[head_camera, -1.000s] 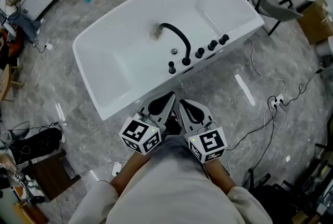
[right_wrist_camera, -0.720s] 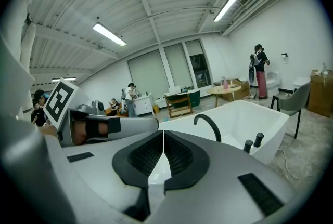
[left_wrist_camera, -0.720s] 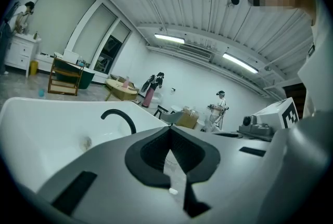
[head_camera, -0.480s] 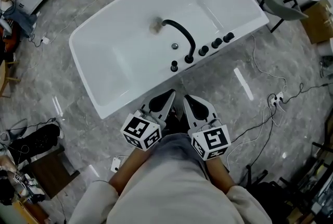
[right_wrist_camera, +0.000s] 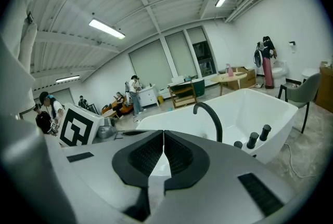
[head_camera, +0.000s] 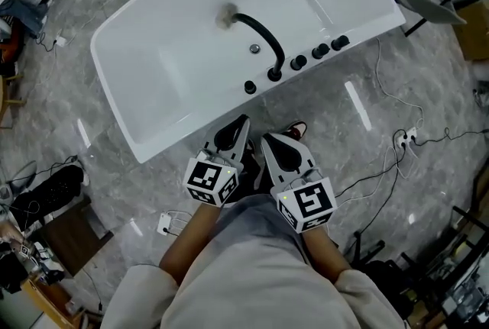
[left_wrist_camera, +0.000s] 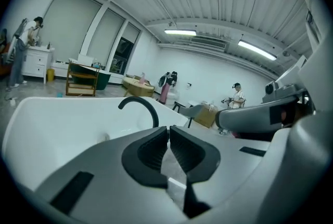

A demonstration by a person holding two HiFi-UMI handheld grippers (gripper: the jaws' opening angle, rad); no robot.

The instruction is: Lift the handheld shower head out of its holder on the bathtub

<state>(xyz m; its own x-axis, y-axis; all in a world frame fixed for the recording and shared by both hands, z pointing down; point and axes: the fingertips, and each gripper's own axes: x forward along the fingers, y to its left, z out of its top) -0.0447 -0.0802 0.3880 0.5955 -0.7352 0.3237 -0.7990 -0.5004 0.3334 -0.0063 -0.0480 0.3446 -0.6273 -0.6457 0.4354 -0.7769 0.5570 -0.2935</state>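
A white bathtub (head_camera: 145, 144) lies slantwise on the grey floor. A black arched spout (head_camera: 260, 33) rises from its near rim, beside a row of short black fittings (head_camera: 298, 62), with one more black post (head_camera: 250, 87) left of the spout base. I cannot tell which fitting holds the shower head. My left gripper (head_camera: 243, 121) and right gripper (head_camera: 266, 140) hang side by side just short of the tub's near rim, both shut and empty. The spout (left_wrist_camera: 140, 105) shows beyond the jaws in the left gripper view. The right gripper view shows the spout (right_wrist_camera: 210, 114) and fittings (right_wrist_camera: 252, 140).
Cables and a white power strip (head_camera: 409, 138) trail over the floor at the right. A grey chair (head_camera: 428, 3) stands past the tub's right end. A dark stool (head_camera: 46, 198) and clutter sit at the left. A red shoe (head_camera: 296, 129) is by my grippers. Several people stand far off.
Both grippers have sunk a little and edged toward the tub's near rim, still shut and close together. The head view has shifted, so the tub sits higher in the picture.
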